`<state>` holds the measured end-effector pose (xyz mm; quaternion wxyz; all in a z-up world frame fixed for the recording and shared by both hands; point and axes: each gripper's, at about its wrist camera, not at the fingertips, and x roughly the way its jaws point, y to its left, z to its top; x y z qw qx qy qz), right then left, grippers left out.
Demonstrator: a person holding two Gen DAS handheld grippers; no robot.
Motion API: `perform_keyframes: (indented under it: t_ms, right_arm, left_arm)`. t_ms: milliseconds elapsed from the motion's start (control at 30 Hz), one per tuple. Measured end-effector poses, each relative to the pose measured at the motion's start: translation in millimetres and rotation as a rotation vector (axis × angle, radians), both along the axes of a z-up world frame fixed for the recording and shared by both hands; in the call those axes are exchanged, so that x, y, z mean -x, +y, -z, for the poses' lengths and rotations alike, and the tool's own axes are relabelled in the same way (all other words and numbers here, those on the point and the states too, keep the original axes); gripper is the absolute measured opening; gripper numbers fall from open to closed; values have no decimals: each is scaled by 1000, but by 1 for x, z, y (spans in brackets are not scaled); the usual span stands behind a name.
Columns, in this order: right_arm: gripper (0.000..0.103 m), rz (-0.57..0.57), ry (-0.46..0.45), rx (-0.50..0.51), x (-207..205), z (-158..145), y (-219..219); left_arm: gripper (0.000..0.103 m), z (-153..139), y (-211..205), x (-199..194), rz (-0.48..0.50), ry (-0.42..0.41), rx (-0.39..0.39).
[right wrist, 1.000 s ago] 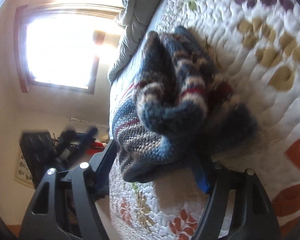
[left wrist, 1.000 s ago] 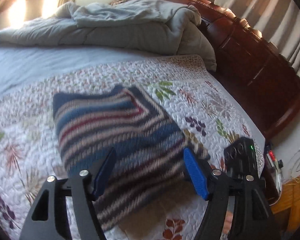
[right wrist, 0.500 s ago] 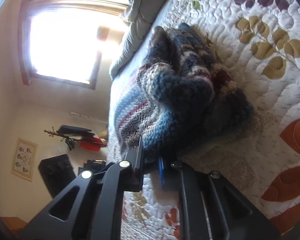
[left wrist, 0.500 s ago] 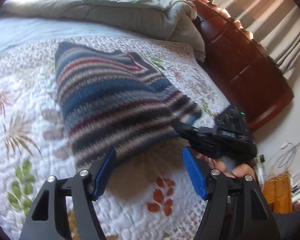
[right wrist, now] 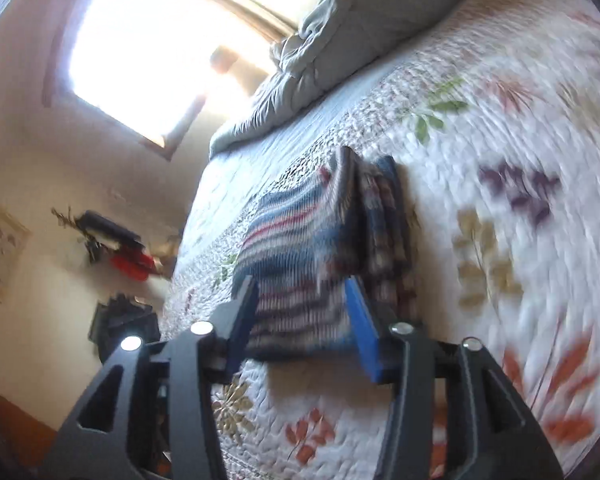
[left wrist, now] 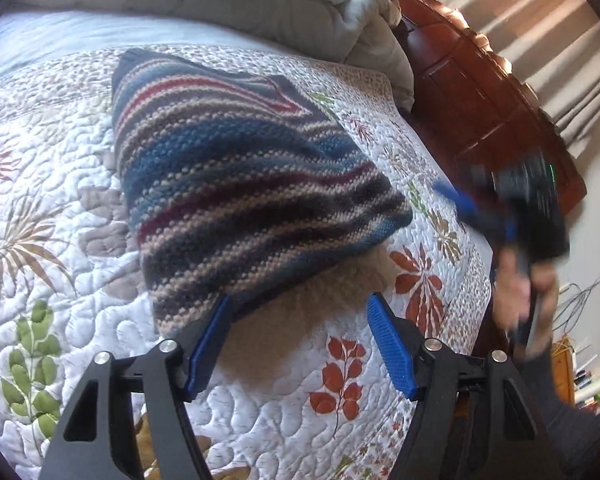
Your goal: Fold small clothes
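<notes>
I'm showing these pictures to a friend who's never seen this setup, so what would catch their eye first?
Most likely the folded striped knit garment, blue, red and beige, lying in the middle of the floral quilt on the bed. Next, the blue-padded left hand-held gripper, open just in front of the garment's near edge. In the right wrist view, a bright window glares at the upper left.

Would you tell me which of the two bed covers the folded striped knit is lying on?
The striped knit lies on the white floral quilt, not the plain grey comforter bunched up beyond it.
</notes>
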<state>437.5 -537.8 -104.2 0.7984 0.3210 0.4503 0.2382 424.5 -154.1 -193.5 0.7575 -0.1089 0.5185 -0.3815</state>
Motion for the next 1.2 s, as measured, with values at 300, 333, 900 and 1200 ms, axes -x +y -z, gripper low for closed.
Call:
perform_keyframes:
  t_ms: [300,333,900,1200]
  right_arm:
    - [20,-100,218,119,-64,55,41]
    - [18,-95,202,107,-59,49,37]
    - [47,0,90,143,-104,33,5]
    - [8,-31,90,284,-174,50,43]
  left_arm:
    - [70,-12,9,7,-9,-20,-4]
    - [70,-15,12,4,-19,-17,10]
    - [70,13,20,-30,-43,63,37]
    - [73,6,5,-28,-13,47,37]
